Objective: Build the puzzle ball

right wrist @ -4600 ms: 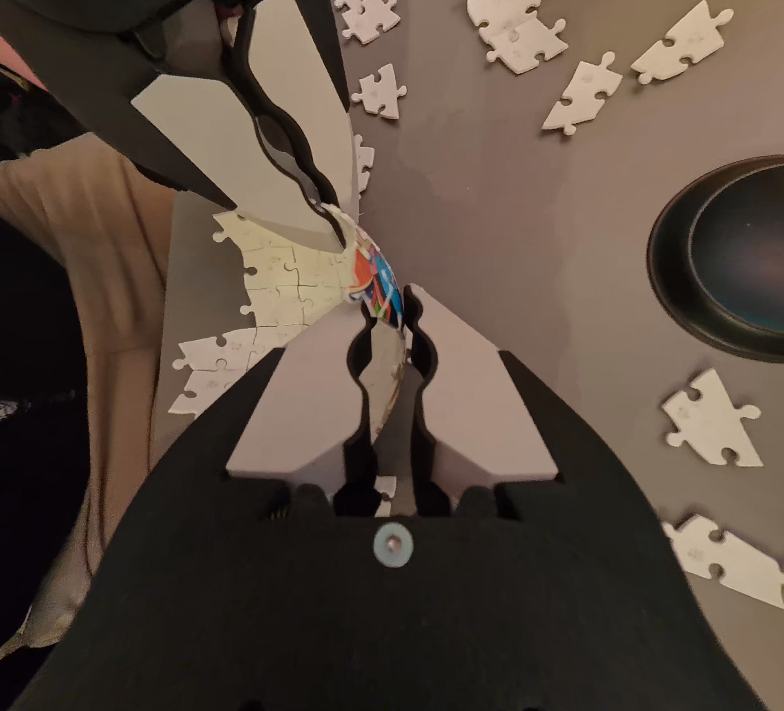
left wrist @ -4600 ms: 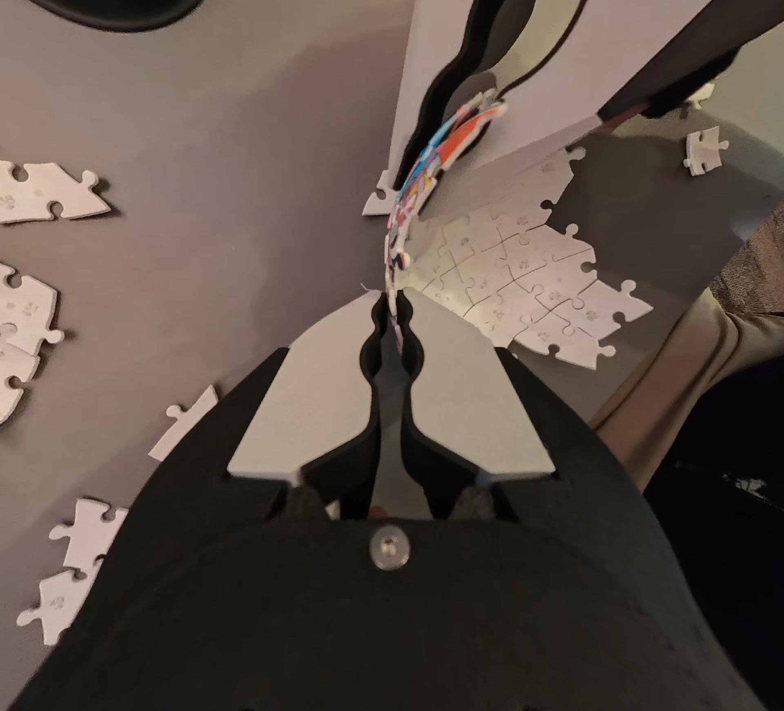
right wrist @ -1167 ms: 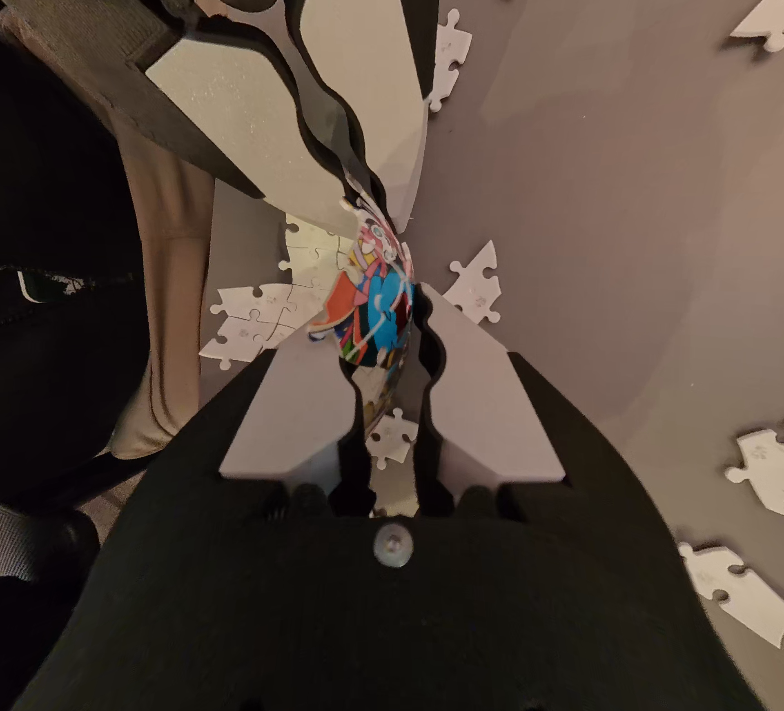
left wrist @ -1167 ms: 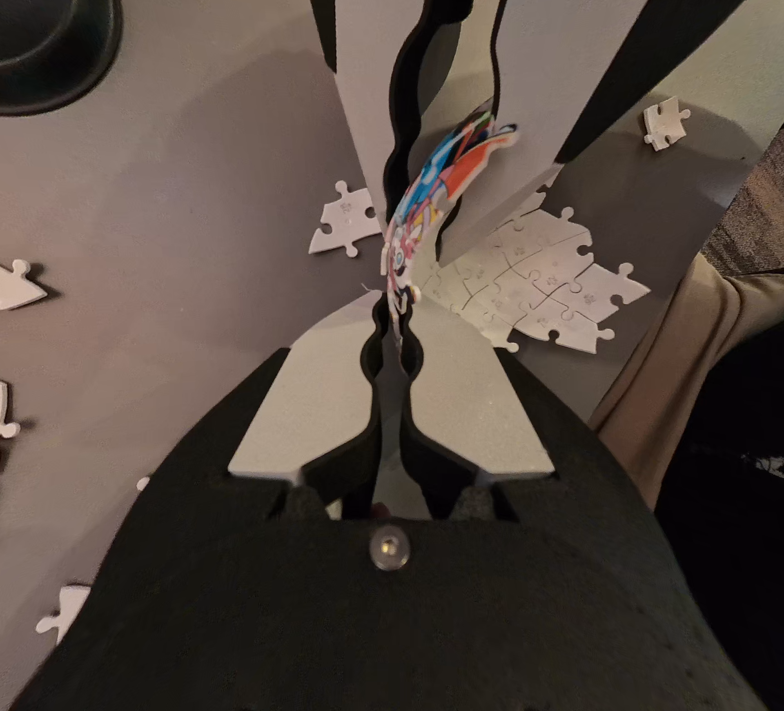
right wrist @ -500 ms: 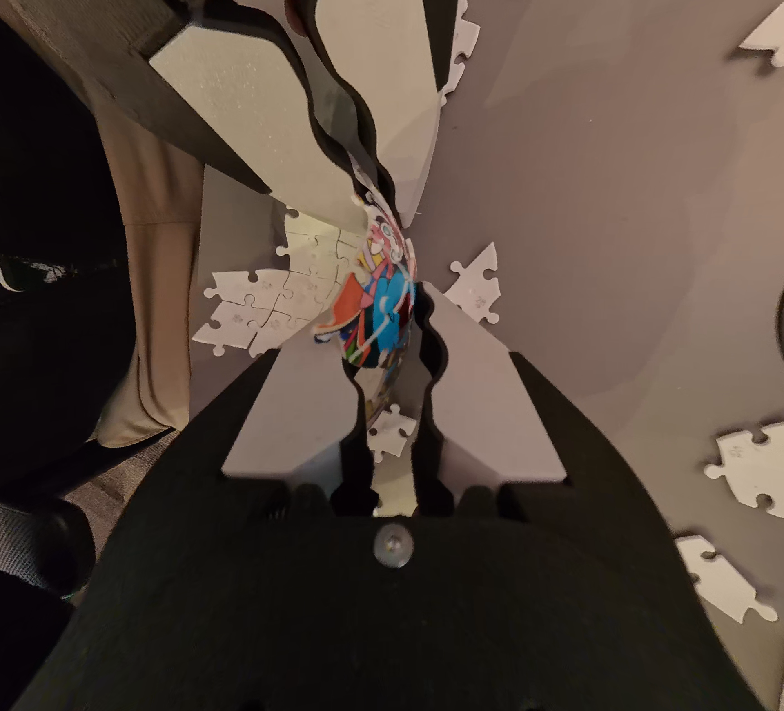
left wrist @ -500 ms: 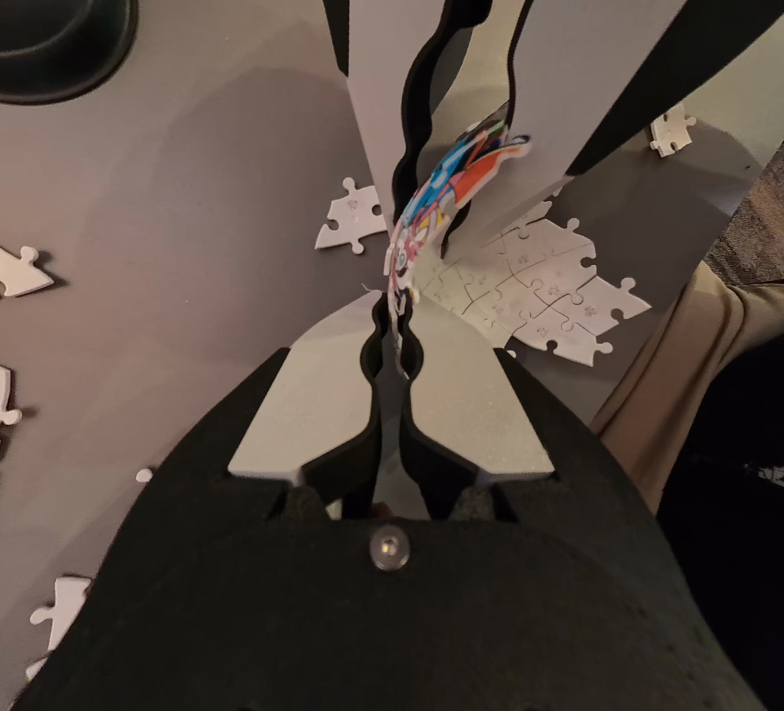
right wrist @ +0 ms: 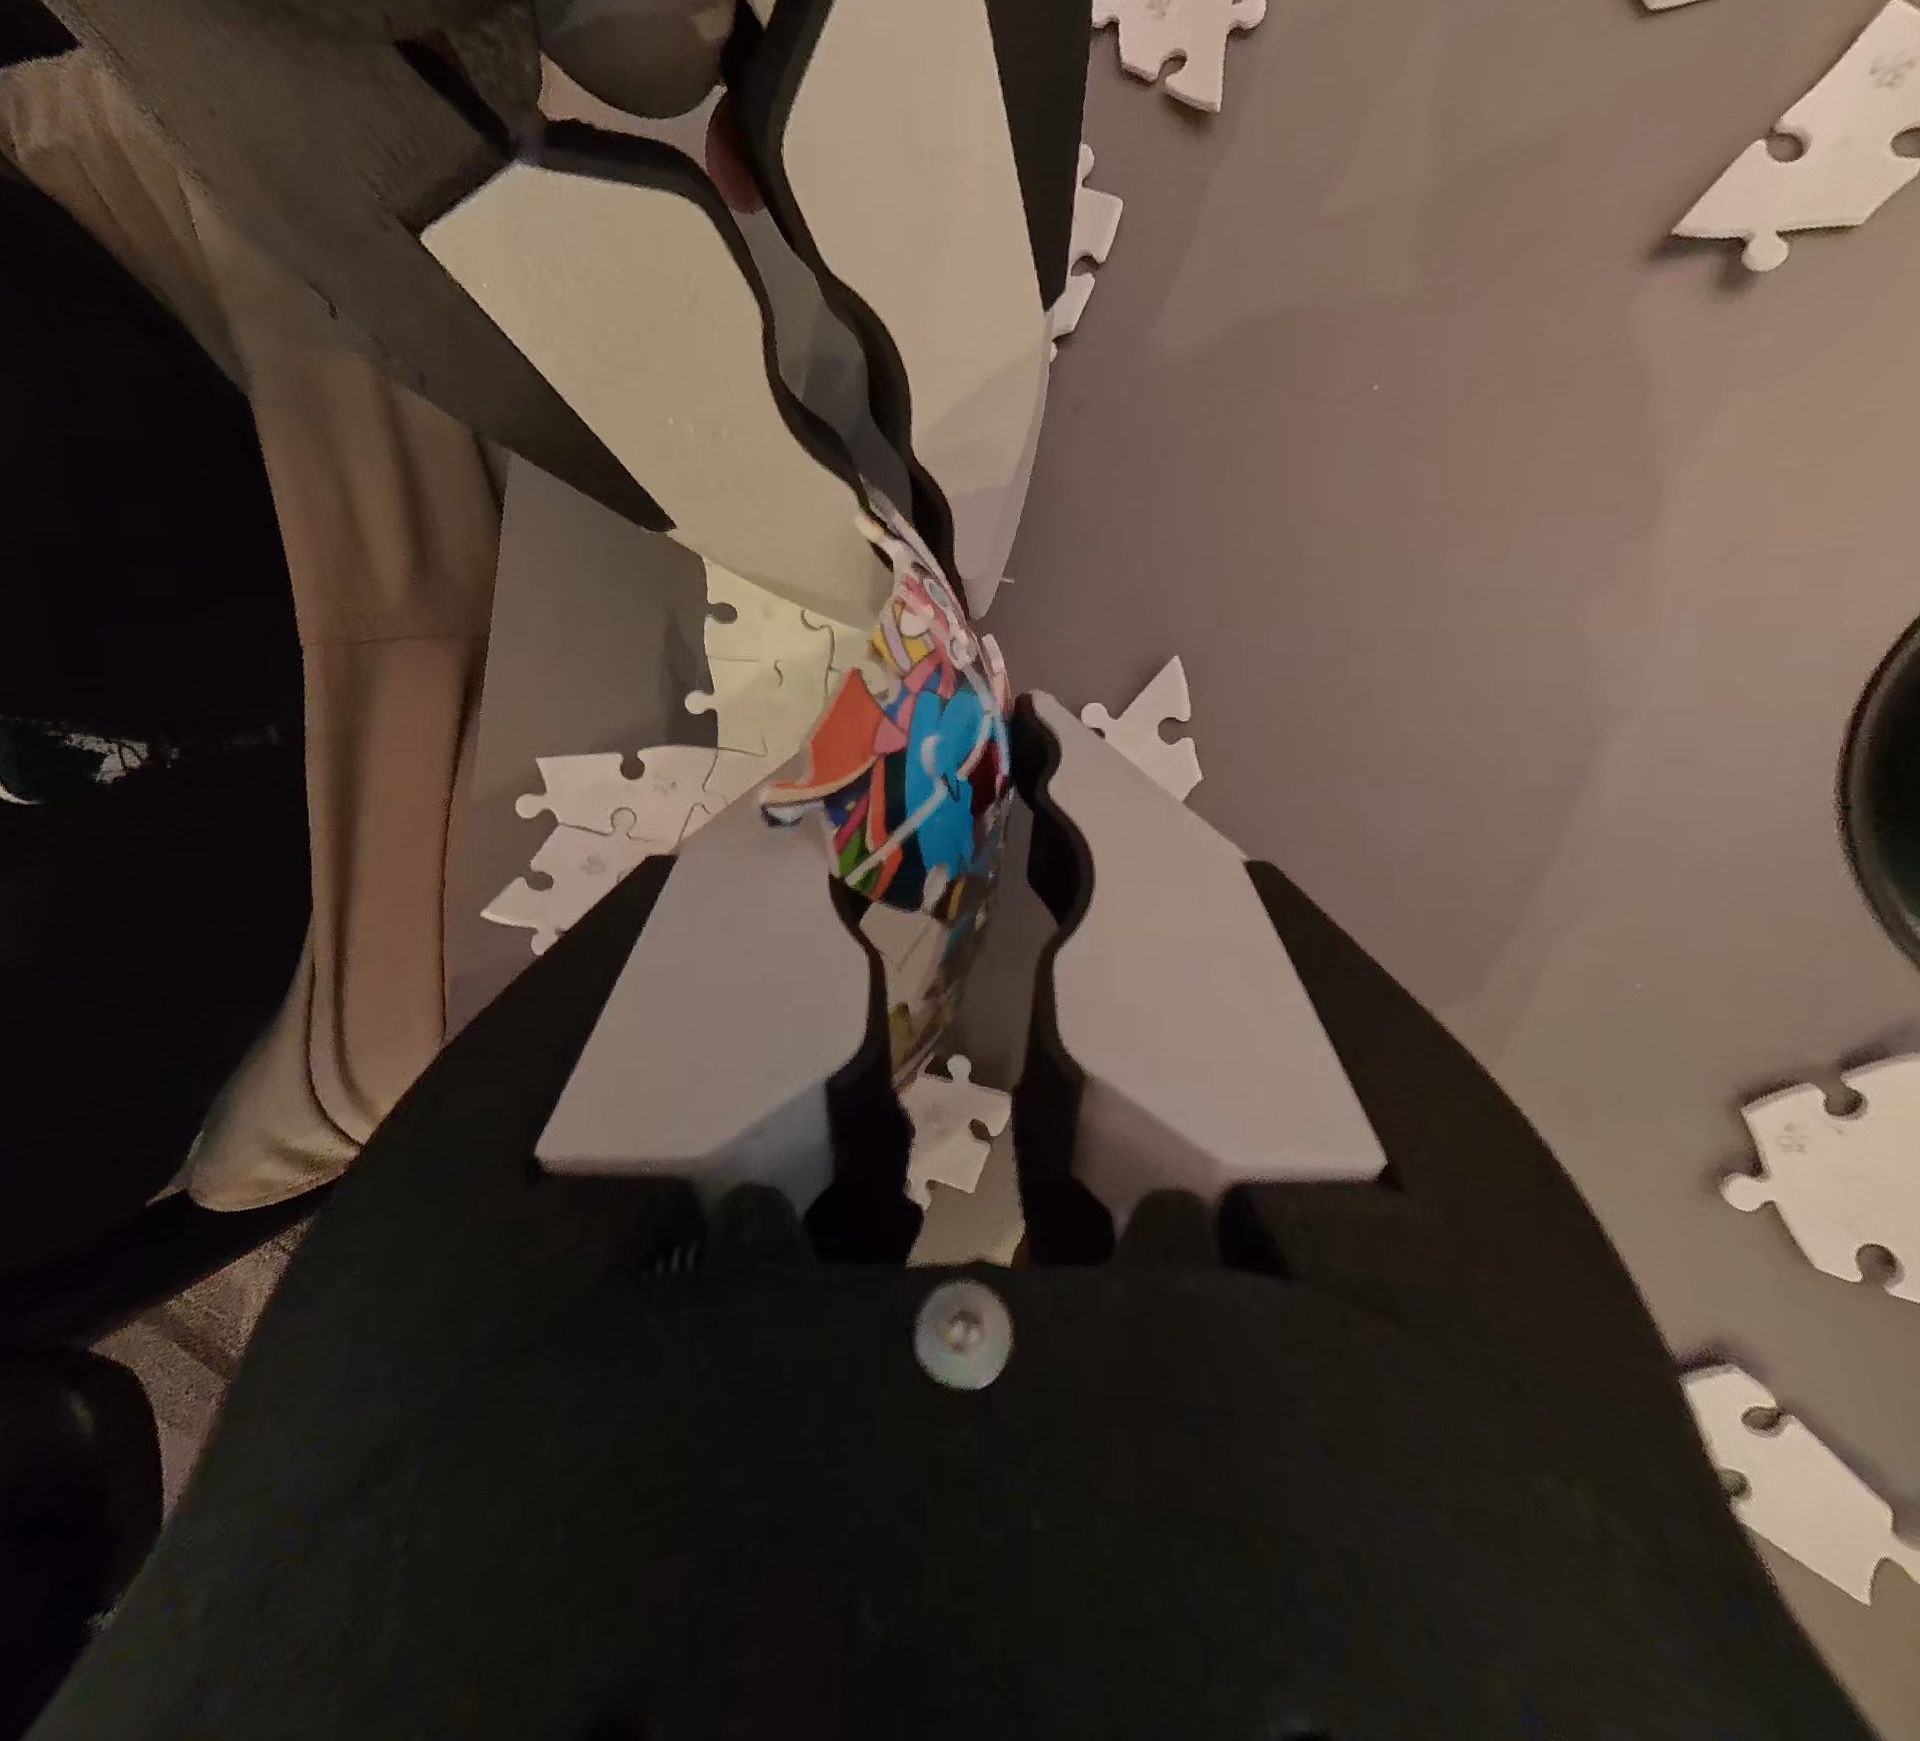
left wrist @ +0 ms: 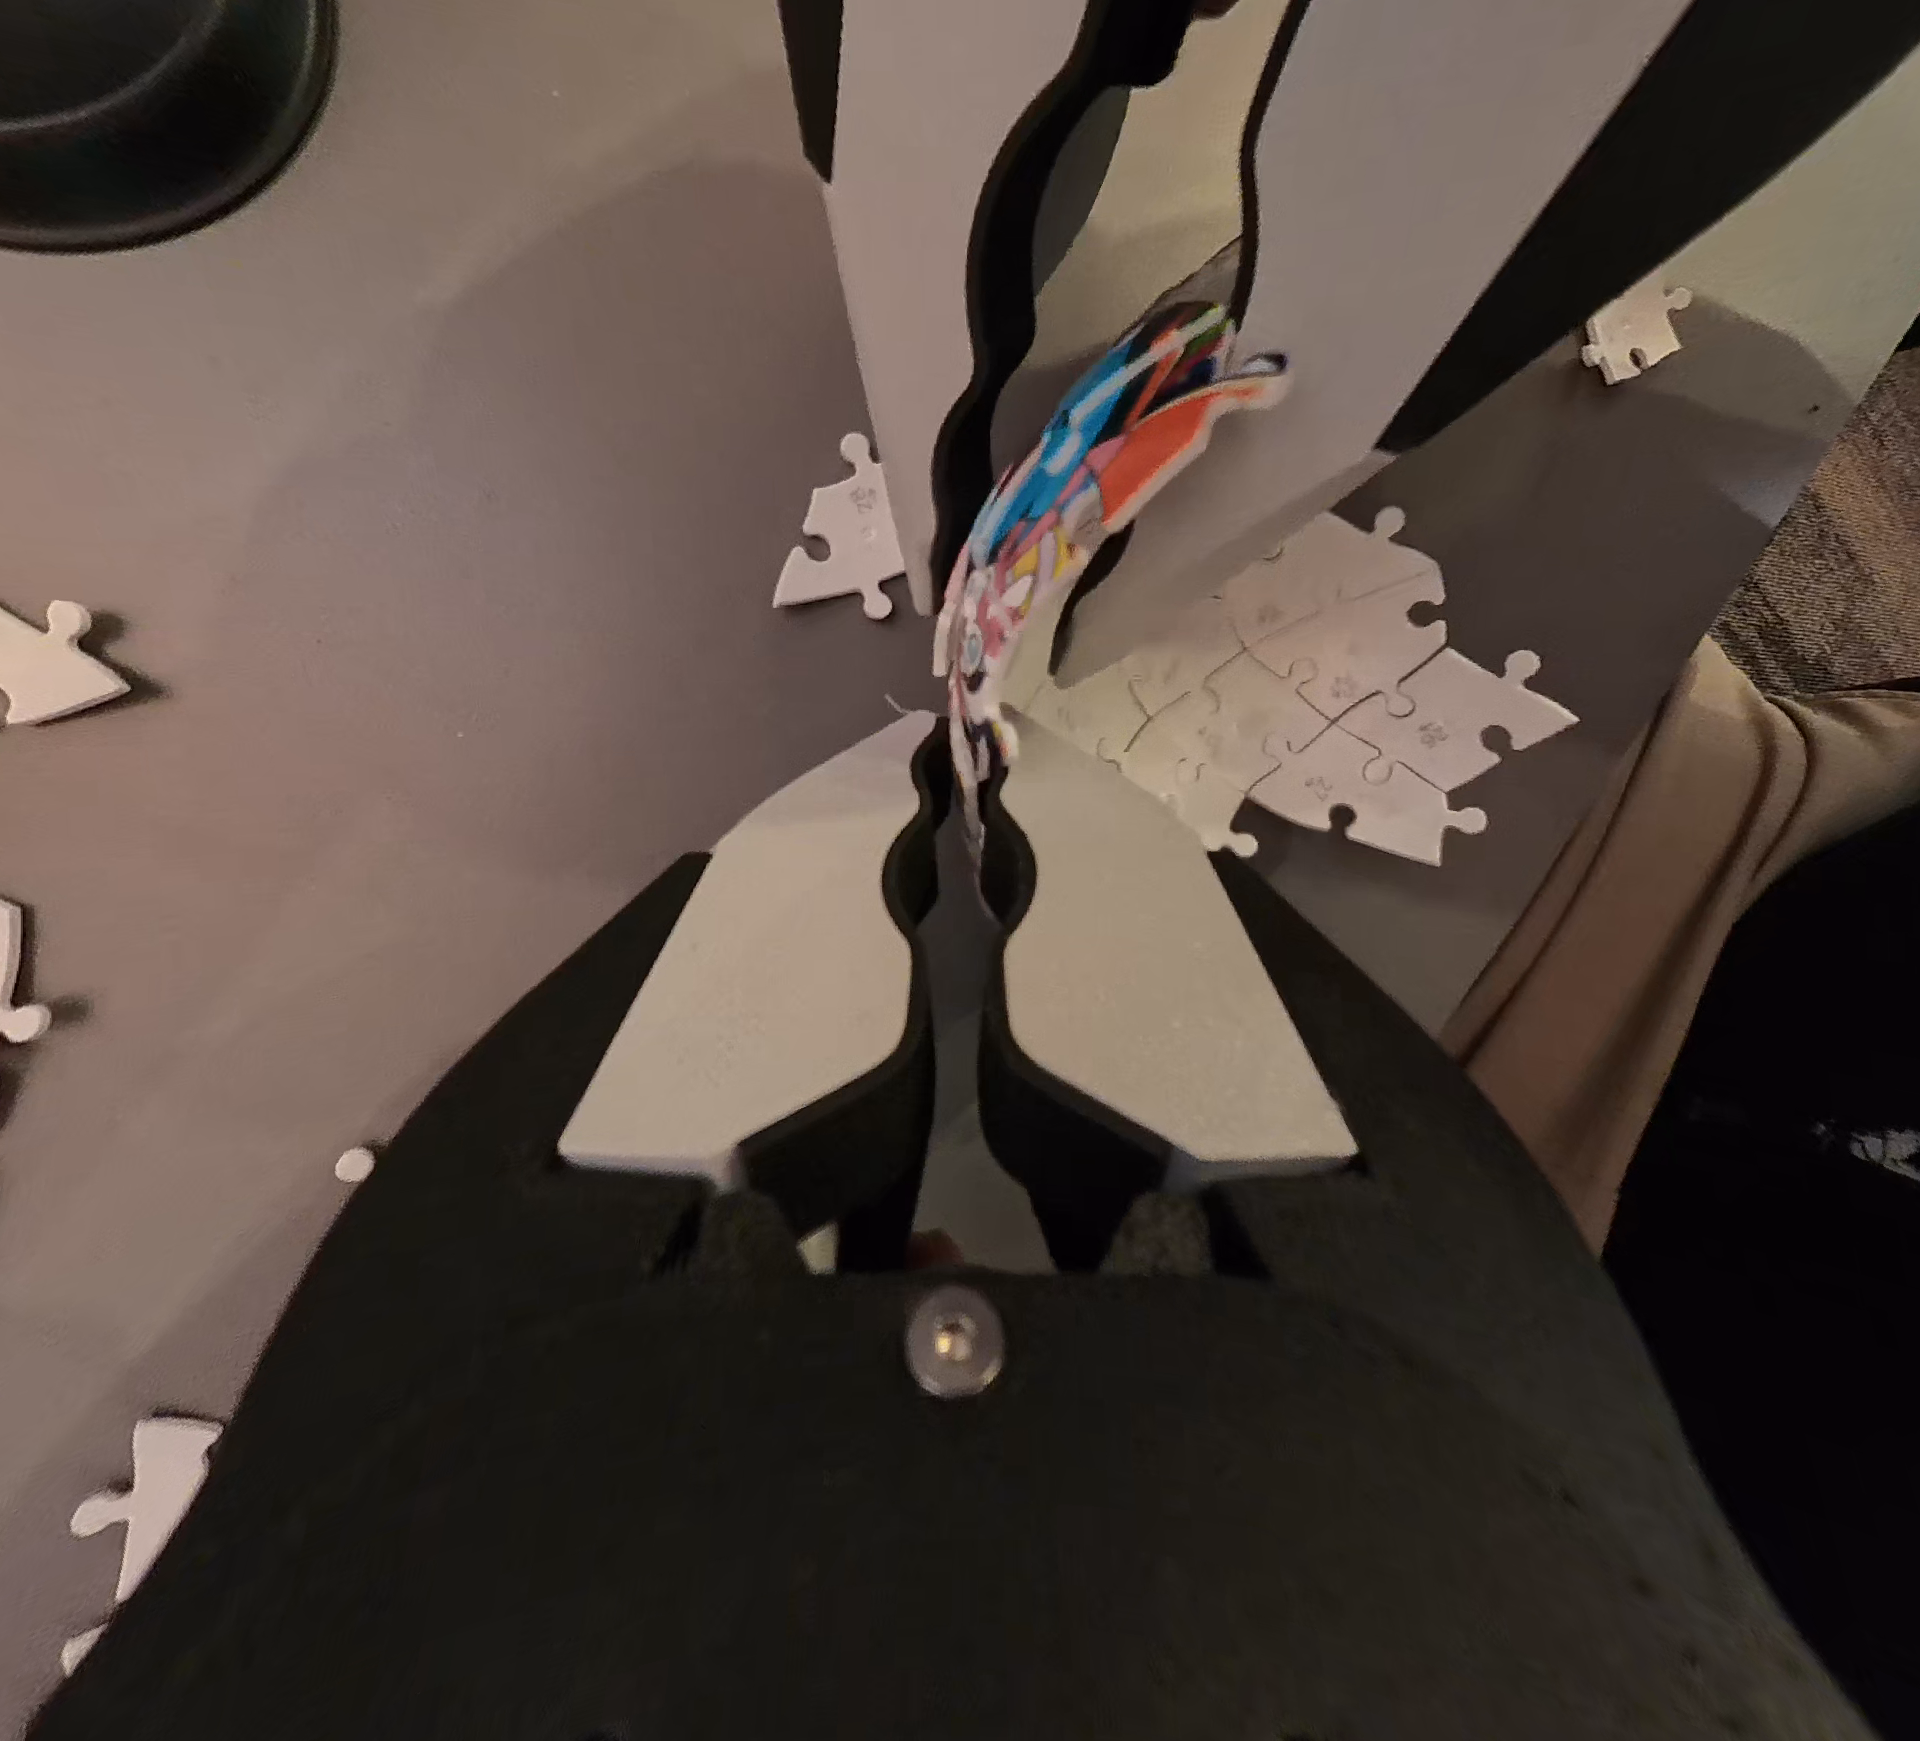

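Left wrist view
Left gripper [left wrist: 966, 741]: fingers pinching the near end of the colourful curved strip [left wrist: 1049, 507], held above the tabletop [left wrist: 468, 496].
Right gripper [left wrist: 992, 611]: fingers around the strip's far end.
Loose pieces [left wrist: 842, 538]: white backs up, small marks unreadable.

Right wrist view
Right gripper [right wrist: 925, 756]: fingers narrowly parted around the strip [right wrist: 925, 777].
Flat joined patch [right wrist: 623, 808]: on the tabletop, below the strip.

Grey table under dim warm light
The table [left wrist: 499, 465] has a plain matte top crossed by soft shadows; past its edge lies carpet [left wrist: 1829, 538], speckled grey, beside beige cloth [right wrist: 353, 548]
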